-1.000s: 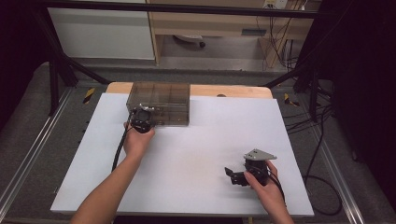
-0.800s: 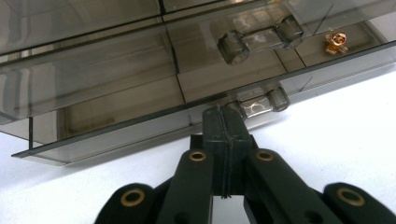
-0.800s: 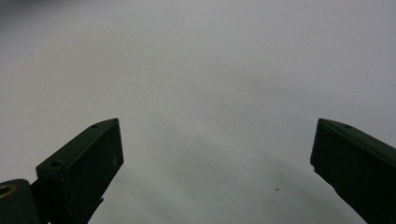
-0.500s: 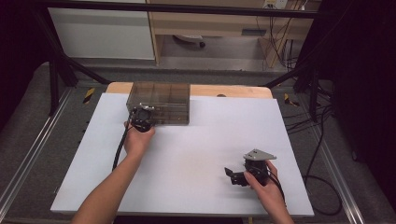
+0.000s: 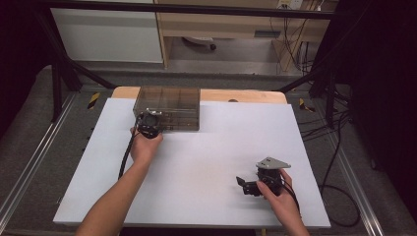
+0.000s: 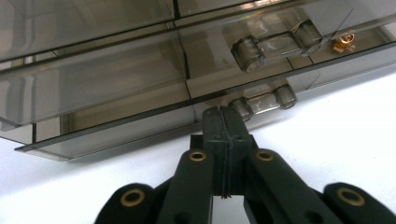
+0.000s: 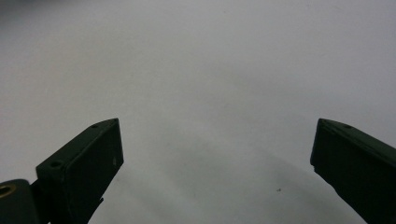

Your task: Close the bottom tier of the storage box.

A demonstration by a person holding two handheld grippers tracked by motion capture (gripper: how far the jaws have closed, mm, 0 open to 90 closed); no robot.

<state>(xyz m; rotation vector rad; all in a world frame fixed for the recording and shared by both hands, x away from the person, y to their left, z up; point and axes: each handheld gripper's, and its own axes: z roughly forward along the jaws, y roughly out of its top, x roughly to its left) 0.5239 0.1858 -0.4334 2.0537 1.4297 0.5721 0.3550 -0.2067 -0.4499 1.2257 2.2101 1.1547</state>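
Observation:
A smoky see-through drawer cabinet [image 5: 172, 101] stands at the back of the white table [image 5: 206, 147]. My left gripper [image 5: 149, 118] is at its front left. In the left gripper view the jaws [image 6: 223, 116] are pressed flat together with nothing visible between them. Their tips are up against the left end of the lower drawer's clear handle [image 6: 268, 99]. The drawer above has its own handle [image 6: 278, 42] and holds a small brass part [image 6: 343, 43]. My right gripper [image 5: 243, 185] rests near the front right of the table, jaws pointing left. It stands open [image 7: 215, 135] over bare white surface.
A wooden table edge [image 5: 246, 95] shows behind the white sheet. Black frame legs and cables [image 5: 339, 123] run along the right side, metal rails along the left. A wide stretch of white surface lies between the two hands.

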